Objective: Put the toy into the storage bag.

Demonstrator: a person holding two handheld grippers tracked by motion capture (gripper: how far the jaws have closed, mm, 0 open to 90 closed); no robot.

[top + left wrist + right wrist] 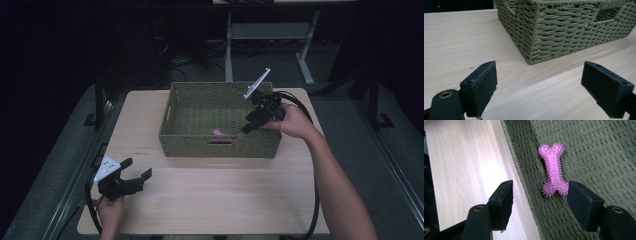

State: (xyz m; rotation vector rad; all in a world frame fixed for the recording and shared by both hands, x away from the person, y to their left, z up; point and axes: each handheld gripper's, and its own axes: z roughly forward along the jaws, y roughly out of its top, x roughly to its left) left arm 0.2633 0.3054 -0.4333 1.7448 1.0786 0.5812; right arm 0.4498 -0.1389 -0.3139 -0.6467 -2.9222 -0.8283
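Observation:
A green woven basket (172,112) stands at the back middle of the wooden table (210,195). A pink spiky bone toy (554,170) lies on the basket floor close to the near wall, and in the high view the toy (218,132) peeks over that wall. My right gripper (248,126) hovers over the basket's right part, pointing down at the toy, open, with nothing between its pads (585,203). My left gripper (136,168) rests low over the table's near left corner, open wide and empty, facing a basket corner (531,53).
The basket's near wall has a handle slot (222,142). Bare tabletop stretches in front of the basket (544,85) and to its left. A desk frame (305,60) and cables stand on the dark floor behind the table.

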